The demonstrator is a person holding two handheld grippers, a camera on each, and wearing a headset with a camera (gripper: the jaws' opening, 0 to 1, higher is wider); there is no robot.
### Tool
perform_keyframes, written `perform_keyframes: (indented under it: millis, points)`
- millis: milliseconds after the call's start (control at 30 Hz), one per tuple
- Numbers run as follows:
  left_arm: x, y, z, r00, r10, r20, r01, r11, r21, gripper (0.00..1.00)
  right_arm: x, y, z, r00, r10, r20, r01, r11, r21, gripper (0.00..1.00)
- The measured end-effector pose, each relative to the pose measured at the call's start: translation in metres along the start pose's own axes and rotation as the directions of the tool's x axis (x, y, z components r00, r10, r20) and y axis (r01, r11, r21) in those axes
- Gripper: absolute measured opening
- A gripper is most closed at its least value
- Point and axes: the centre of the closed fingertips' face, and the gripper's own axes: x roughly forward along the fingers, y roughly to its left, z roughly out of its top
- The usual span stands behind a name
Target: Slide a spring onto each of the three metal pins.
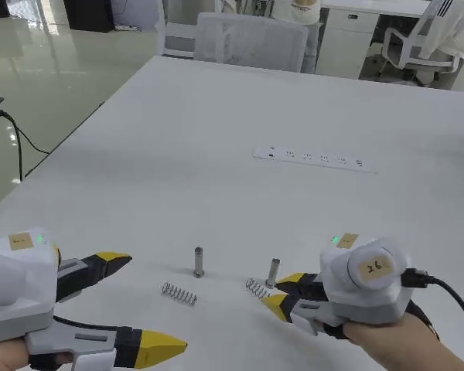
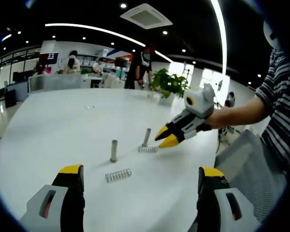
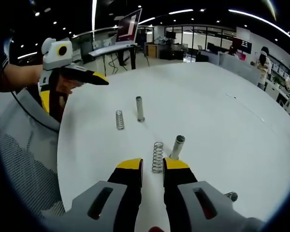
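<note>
Nothing is judged fitted yet: coiled wire springs (image 1: 179, 294) are laid beside two bare upright steel pins (image 1: 199, 261) on the white worktop (image 1: 216, 154), the left tool (image 1: 155, 301) gaping, the right tool (image 1: 281, 292) narrowly parted by one spring, both empty.

The left tongs (image 1: 155, 301) and right tongs (image 1: 272, 292) are pale grey, with black jaws tipped in yellow. Each carries a tan label (image 1: 373, 267) and a small green light (image 1: 335, 240). A black cable (image 1: 448, 297) leaves the right one. The sleeve (image 2: 278, 106) is striped dark and light.
</note>
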Motion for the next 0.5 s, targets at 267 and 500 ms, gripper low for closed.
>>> perform_keyframes:
  millis: [267,500]
  points:
    - [0.001,-0.003,-0.002,0.9999,-0.008,-0.008,0.008,1.000,-0.001,0.95,0.015,-0.002,-0.015,0.9980,0.001,-0.064,-0.004,0.999,-0.045,0.14]
    - [0.004,-0.006,-0.004,0.9998,-0.014,-0.013,0.014,1.000,-0.004,0.95,0.019,-0.005,-0.021,0.9971,-0.005,-0.076,0.001,0.998,-0.056,0.09]
